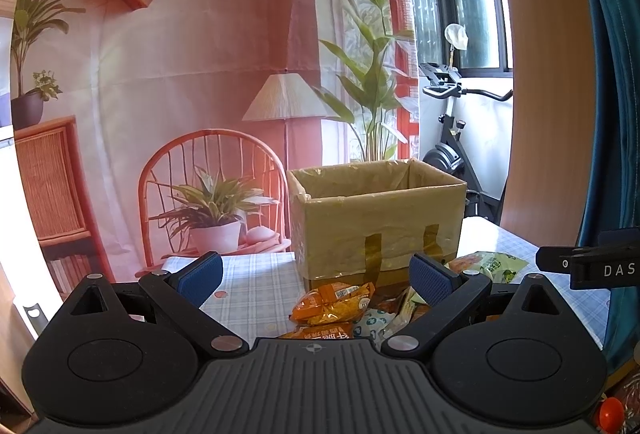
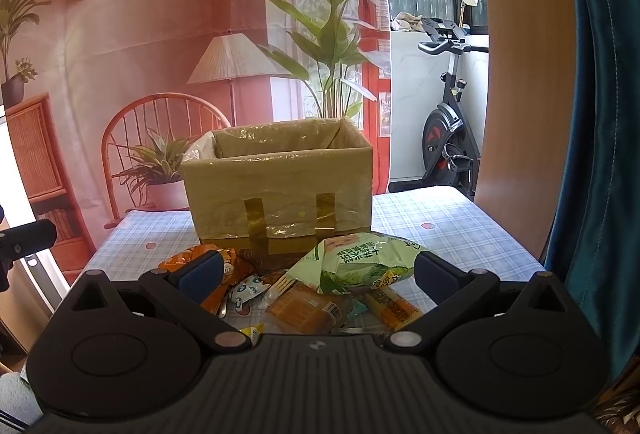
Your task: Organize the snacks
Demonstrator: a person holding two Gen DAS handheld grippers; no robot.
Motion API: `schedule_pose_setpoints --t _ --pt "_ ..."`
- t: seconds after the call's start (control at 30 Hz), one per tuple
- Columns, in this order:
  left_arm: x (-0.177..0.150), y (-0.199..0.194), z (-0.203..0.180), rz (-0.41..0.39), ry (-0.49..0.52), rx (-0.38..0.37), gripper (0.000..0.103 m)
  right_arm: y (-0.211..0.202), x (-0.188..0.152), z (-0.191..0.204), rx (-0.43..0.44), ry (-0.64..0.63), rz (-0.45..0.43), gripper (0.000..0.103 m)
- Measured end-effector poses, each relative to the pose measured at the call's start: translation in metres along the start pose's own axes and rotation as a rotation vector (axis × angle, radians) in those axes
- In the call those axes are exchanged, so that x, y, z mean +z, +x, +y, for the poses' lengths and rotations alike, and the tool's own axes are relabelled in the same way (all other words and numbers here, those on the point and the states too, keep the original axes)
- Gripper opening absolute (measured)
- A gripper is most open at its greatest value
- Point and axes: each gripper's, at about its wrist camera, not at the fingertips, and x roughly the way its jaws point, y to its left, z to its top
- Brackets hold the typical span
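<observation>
Checked-cloth surface (image 2: 440, 218) carrying loose crinkly foil snack packets (image 2: 304, 298) before open taped cardboard box (image 2: 280, 193); both claws, left claw (image 1: 316, 274) and right claw (image 2: 316, 274), spread apart, empty; slippery green bag (image 2: 360, 262) likely sliding out if pinched shallow.

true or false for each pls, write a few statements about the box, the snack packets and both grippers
1. The cardboard box stands open at the top. True.
2. The green snack bag lies inside the box. False: it lies on the checked tablecloth in front of the box.
3. Both the left gripper and the right gripper are open and hold nothing. True.
4. The orange snack packet is clamped in the left gripper. False: it lies on the table between the spread fingers, untouched.
5. The box front carries two strips of brown tape. True.
</observation>
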Motion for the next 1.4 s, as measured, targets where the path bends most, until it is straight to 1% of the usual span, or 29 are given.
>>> schedule_pose_setpoints --t 0.37,0.47,0.63,0.73,0.8,0.9,0.97,1.0,1.03,1.1,1.13,1.17,1.23,1.3,1.4 --pt "0.0 0.002 0.0 0.005 -0.005 0.012 0.101 0.0 0.0 0.0 0.001 0.001 -0.001 0.103" --pt "0.0 0.003 0.0 0.008 -0.004 0.026 0.101 0.0 0.0 -0.001 0.001 0.005 -0.001 0.103" --pt "-0.004 0.012 0.008 0.04 -0.028 0.038 0.1 0.005 -0.003 -0.003 0.011 0.026 0.013 0.103" --pt "-0.007 0.019 0.011 0.058 -0.023 0.041 0.1 0.01 -0.006 -0.003 0.022 0.027 0.028 0.103" --pt "-0.011 0.026 0.012 0.077 -0.009 0.04 0.1 0.015 -0.008 -0.001 0.03 0.023 0.032 0.103" --pt "-0.019 0.037 0.017 0.115 -0.005 0.043 0.1 0.024 -0.014 0.001 0.071 0.011 0.03 0.103" --pt "-0.026 0.045 0.021 0.144 -0.006 0.038 0.098 0.034 -0.02 0.002 0.091 0.013 0.046 0.103" --pt "-0.03 0.05 0.023 0.16 -0.008 0.034 0.094 0.039 -0.023 0.003 0.104 0.015 0.055 0.103" --pt "-0.035 0.056 0.025 0.18 -0.011 0.026 0.091 0.046 -0.027 0.005 0.117 0.016 0.067 0.103" --pt "-0.044 0.069 0.028 0.221 -0.023 0.002 0.091 0.058 -0.036 0.01 0.142 0.014 0.099 0.103" --pt "-0.048 0.074 0.028 0.24 -0.029 -0.008 0.089 0.066 -0.039 0.012 0.157 0.011 0.119 0.101" --pt "-0.053 0.079 0.029 0.261 -0.035 -0.025 0.086 0.073 -0.043 0.015 0.174 0.007 0.141 0.1" --pt "-0.063 0.092 0.032 0.312 -0.052 -0.062 0.078 0.086 -0.05 0.019 0.196 -0.006 0.18 0.1" --pt "-0.073 0.101 0.034 0.355 -0.076 -0.089 0.077 0.097 -0.057 0.023 0.206 -0.022 0.21 0.099" --pt "-0.084 0.109 0.039 0.39 -0.099 -0.094 0.077 0.112 -0.066 0.025 0.22 -0.023 0.248 0.098"
